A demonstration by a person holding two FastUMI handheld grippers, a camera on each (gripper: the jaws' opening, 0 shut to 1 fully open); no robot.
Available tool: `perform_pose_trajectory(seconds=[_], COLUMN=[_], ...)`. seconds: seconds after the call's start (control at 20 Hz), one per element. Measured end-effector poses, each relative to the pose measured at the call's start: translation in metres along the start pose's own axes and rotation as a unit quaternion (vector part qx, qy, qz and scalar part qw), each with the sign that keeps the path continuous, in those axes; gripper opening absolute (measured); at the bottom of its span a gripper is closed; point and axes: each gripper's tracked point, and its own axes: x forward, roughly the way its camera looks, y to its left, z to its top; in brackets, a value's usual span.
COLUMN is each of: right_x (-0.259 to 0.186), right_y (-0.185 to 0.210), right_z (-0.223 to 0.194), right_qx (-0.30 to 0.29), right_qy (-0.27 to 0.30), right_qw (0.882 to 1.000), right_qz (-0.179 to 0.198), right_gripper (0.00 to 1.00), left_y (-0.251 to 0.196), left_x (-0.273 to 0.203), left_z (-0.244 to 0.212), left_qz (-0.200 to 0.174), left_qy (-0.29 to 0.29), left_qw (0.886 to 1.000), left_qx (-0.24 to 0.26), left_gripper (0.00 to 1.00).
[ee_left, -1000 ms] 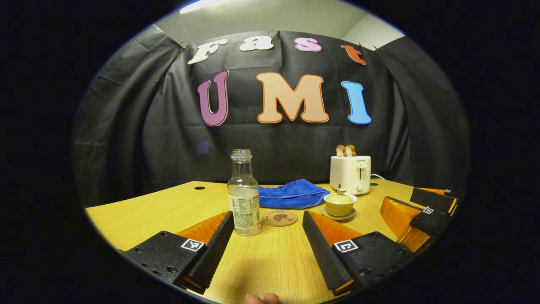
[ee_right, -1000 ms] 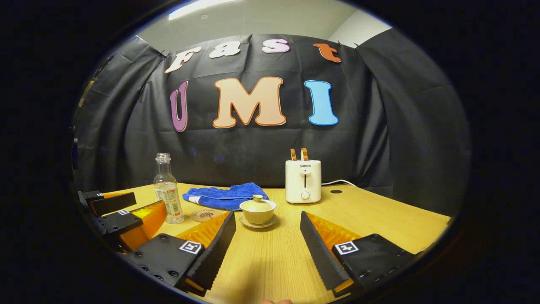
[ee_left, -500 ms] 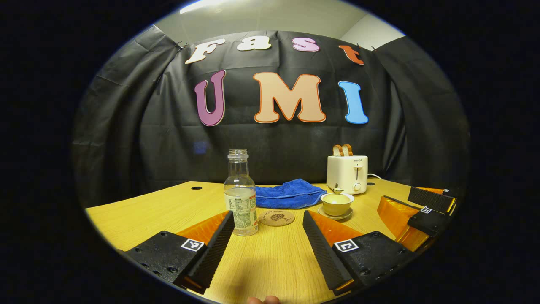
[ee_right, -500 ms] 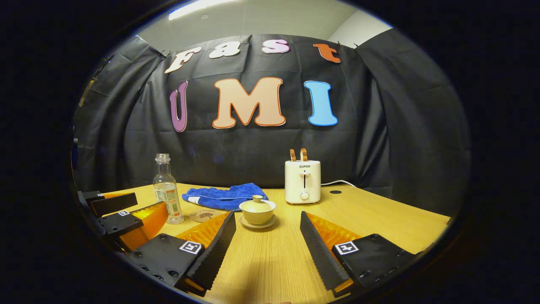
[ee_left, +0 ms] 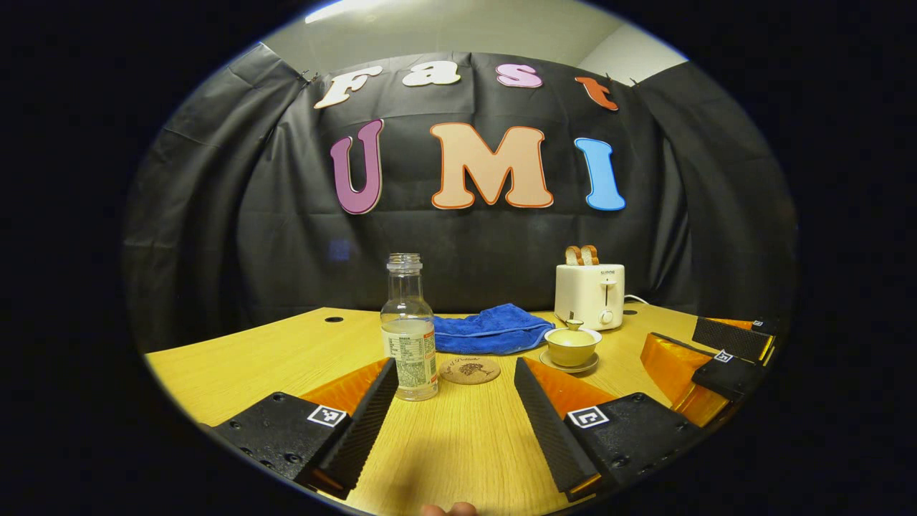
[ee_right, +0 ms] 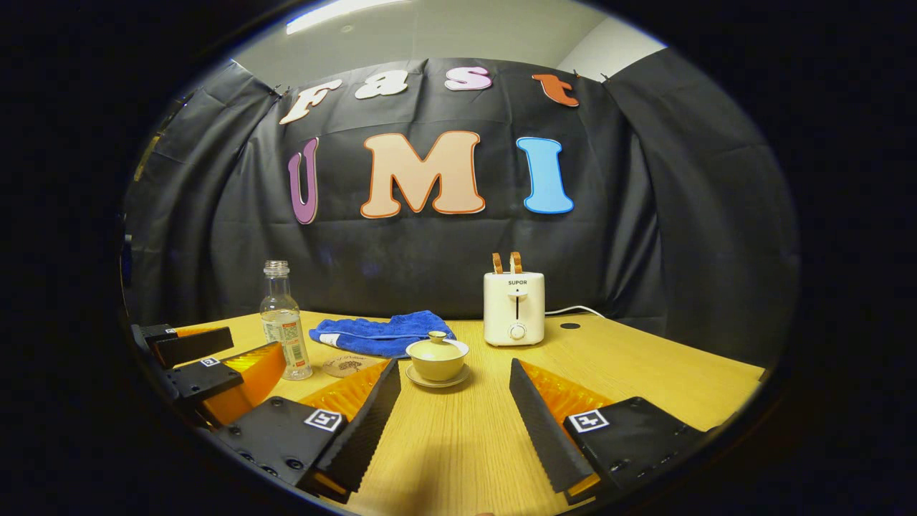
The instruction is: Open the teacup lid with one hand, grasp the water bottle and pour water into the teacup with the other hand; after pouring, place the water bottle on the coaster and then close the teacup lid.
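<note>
A: What sits on the tabletop point(ee_left: 243, 358), biggest first?

B: The white toaster point(ee_left: 590, 295) stands at the back by the cloth wall with two slices poking up. The blue towel point(ee_left: 491, 330) is bunched beside it, behind the coaster point(ee_left: 470, 370).

A: And the task's things?

B: The water bottle point(ee_left: 408, 330) stands upright and uncapped just left of the coaster. The teacup point(ee_right: 438, 360) rests on its saucer, lid point(ee_right: 436, 347) on (nothing blocks the way to either).

A: The tools?

B: The left tool point(ee_left: 455, 401) is spread wide, holding nothing, bottle near its left finger. The right tool point(ee_right: 454, 401) gapes equally, empty, low over the tabletop before the teacup.
</note>
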Motion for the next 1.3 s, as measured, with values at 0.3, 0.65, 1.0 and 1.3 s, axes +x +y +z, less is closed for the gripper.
perform_pose_trajectory(seconds=[0.3, 0.65, 1.0, 1.3], right_x=[0.002, 0.029, 0.092, 0.149], right_y=[0.0, 0.001, 0.011, 0.016], right_z=[0.001, -0.001, -0.005, -0.009], right_qx=[0.001, 0.001, 0.001, 0.001], right_qy=[0.001, 0.002, 0.005, 0.007], right_qw=[1.0, 1.0, 1.0, 1.0], right_qz=[-0.001, 0.004, 0.01, 0.014], right_gripper=[0.98, 0.97, 1.0, 0.94], left_y=[0.0, -0.001, -0.001, -0.003], left_x=[-0.001, 0.0, 0.0, 0.0], left_z=[0.0, 0.001, 0.001, 0.0], left_qz=[0.0, 0.0, 0.0, -0.006], left_qy=[0.0, 0.0, 0.0, 0.0], left_qw=[1.0, 1.0, 1.0, 1.0], left_qx=[0.0, 0.0, 0.0, -0.001], left_gripper=[0.95, 0.95, 0.95, 0.95])
